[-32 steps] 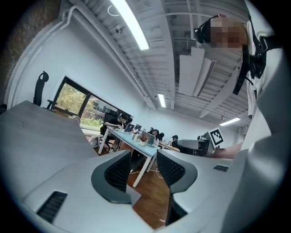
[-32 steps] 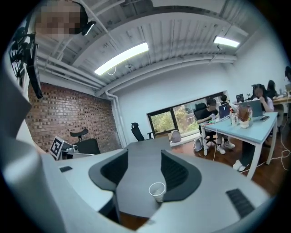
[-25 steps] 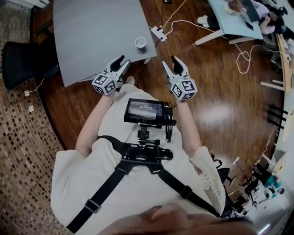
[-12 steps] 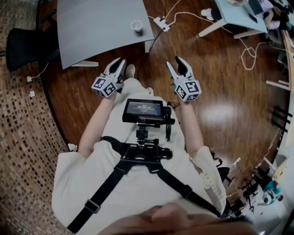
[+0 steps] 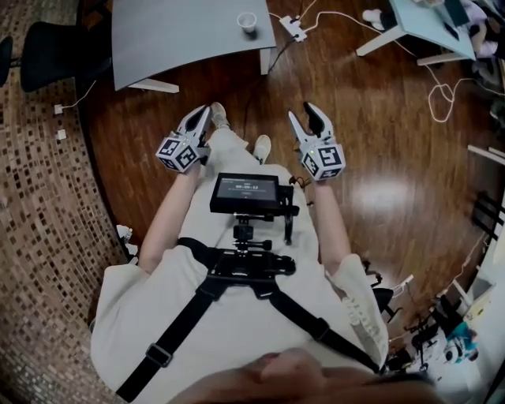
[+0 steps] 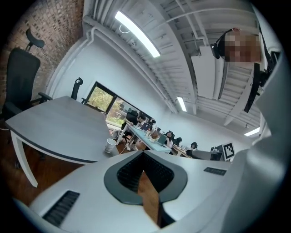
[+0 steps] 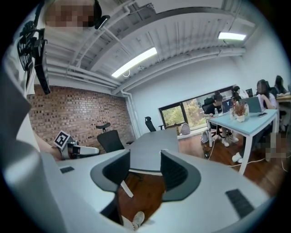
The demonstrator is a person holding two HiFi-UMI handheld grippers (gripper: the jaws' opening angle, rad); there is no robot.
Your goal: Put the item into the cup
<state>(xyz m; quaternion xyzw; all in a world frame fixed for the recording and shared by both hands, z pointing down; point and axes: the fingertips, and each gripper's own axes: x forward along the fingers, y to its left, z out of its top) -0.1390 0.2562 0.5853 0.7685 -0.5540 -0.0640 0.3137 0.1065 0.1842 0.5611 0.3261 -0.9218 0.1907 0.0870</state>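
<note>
Wore a black harness (image 5: 237, 268) over a pale top, with a small monitor (image 5: 245, 192) mounted at the chest. Held the left gripper (image 5: 197, 120) just beyond the monitor's left end, over the wooden floor (image 5: 379, 126). In the left gripper view, found the left gripper (image 6: 142, 155) pressed together at the tips, with only a brown wedge of floor visible in the gap behind them. Held the right gripper (image 5: 304, 118) level with it beyond the monitor's right end, well apart from the left. In the right gripper view, found the right gripper (image 7: 144, 166) spread, with floor, a pale shoe (image 7: 133, 220) and the table's near edge framed between the pads. Saw the same pale shoe (image 5: 260, 147) on the floor between the two grippers. Found the grey table (image 5: 173, 39) farther out, apart from both grippers, and the white paper cup (image 5: 247, 21) upright on it near its near right corner, close to the right edge. Could not make out the item in any view. Saw a black office chair (image 5: 47, 63) off the table's left edge and a white power strip (image 5: 293, 29) on the floor past its right edge. Saw a pale blue table (image 5: 414, 24) with seated people farther right.
</note>
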